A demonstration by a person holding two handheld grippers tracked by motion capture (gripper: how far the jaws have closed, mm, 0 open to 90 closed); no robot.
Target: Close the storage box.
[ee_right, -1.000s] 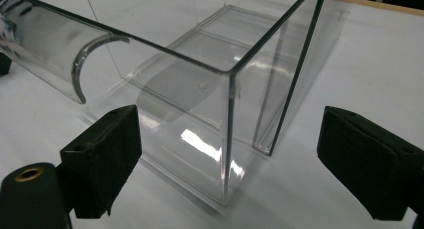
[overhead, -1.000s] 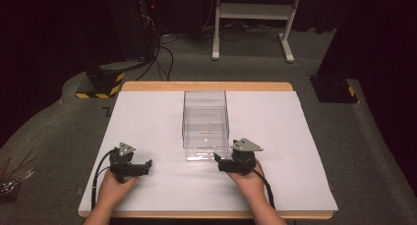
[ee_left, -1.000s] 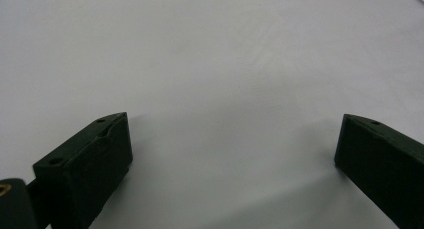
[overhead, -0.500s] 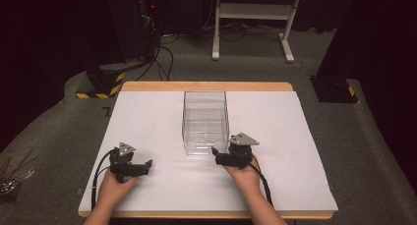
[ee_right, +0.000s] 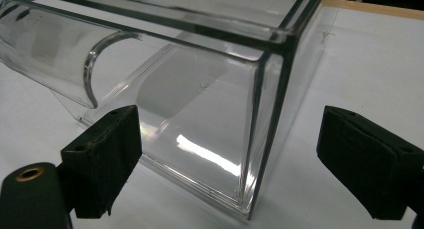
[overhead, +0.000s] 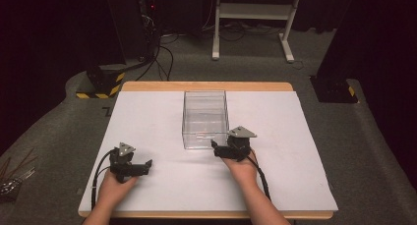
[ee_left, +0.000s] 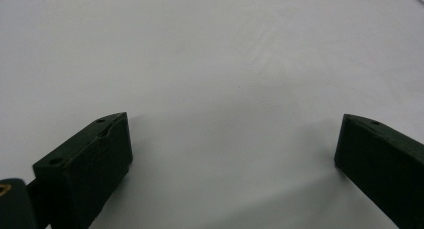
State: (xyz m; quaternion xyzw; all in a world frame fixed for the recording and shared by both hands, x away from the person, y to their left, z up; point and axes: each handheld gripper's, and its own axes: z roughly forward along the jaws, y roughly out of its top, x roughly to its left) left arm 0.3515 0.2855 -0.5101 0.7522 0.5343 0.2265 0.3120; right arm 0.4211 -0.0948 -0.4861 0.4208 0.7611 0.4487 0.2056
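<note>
Right gripper (overhead: 215, 147) has moved forward over the last second and now sits at the near right corner of the clear box (overhead: 205, 118), jaws apart. In the right gripper view the box (ee_right: 200, 89) fills the gap ahead: one jaw stands in front of the near wall, the other out past the right side wall, so the corner edge lies between them. No jaw touches the plastic yet, as far as I can tell. The box stands upright and open-topped on the white sheet (overhead: 295, 151), near the middle of the table (overhead: 206, 86), with nothing in it that I can make out.

That advance suggests the step in hand is taking hold of the box by this corner or by the wall beside it. To get a hold, the jaws would need to straddle one wall, not the corner, and then come together.

Left gripper (overhead: 146, 166) has stayed where it was, low at the near left of the sheet, well apart from the box. Its own view shows its jaws spread wide over bare sheet (ee_left: 210, 64), holding nothing.
</note>
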